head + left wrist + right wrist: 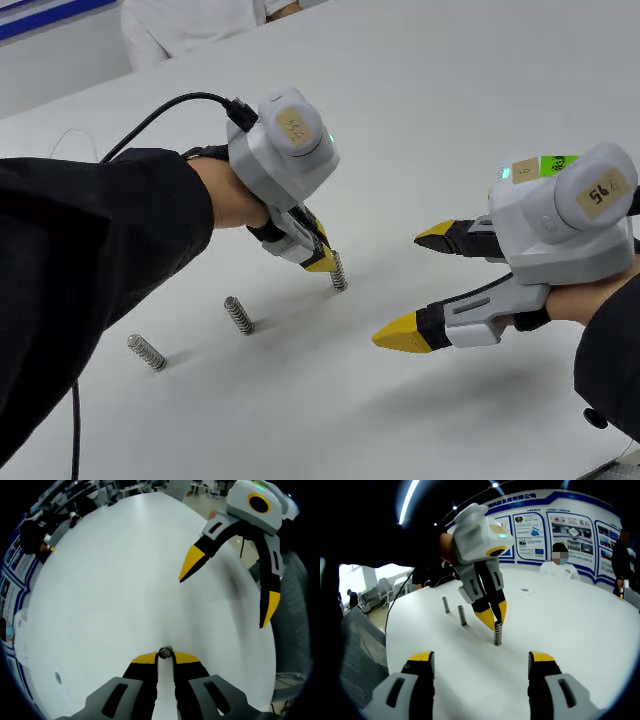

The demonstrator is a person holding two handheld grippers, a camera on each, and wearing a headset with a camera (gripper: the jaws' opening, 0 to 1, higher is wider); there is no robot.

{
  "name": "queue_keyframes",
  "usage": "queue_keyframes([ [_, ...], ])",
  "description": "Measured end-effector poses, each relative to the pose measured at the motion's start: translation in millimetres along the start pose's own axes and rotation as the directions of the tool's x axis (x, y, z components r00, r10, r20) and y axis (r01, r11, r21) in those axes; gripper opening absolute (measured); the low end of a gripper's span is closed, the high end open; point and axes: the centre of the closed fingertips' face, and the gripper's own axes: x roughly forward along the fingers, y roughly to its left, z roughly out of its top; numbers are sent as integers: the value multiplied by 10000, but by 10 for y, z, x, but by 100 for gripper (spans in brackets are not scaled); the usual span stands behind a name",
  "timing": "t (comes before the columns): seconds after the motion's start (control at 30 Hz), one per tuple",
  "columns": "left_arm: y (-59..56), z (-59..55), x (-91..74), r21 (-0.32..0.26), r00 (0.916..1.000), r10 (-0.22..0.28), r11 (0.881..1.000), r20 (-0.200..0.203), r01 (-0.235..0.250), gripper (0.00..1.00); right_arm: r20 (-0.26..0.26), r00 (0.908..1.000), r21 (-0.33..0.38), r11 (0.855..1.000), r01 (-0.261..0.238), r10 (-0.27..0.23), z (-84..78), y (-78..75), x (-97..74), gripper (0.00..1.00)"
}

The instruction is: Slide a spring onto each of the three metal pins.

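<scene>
Pinching the top of a spring (339, 272), the left claw (325, 262) reaches down to the white bench (450, 100) while the right claw (415, 285) hangs spread.
At the bottom centre of the left gripper view, the left claw's yellow tips press on either side of the spring's round top. In the right gripper view the spring stands upright on the bench, just under those tips. The second spring (239, 315), left of centre in the head view, and the third spring (147, 351), at lower left, stand apart and untouched. At the right of that frame the right claw holds nothing and is near the spring but clear of it.
</scene>
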Motion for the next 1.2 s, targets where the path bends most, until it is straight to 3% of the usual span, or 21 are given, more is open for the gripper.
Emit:
queue_keyframes([
  [0.3, 11, 8, -81, -309, 9991, 114, 9995, 402, -101, 15, -55, 10000, -29, 10000, 1, -1, -12, 2, 0, 78],
  [0.7, -41, -40, -251, -766, 9913, 521, 9961, 1207, -431, 24, -196, 9998, -221, 9998, 8, -12, -28, 16, 30, 78],
  [0.97, -75, -48, -439, -1113, 9752, 1026, 9904, 1963, -818, 26, -294, 9996, -338, 9994, 6, -16, -33, 43, 43, 77],
  [1.2, -136, -134, -613, -1630, 9591, 1392, 9815, 2464, -1006, 28, -495, 9988, -478, 9988, -81, 57, -65, 79, 65, 77],
])
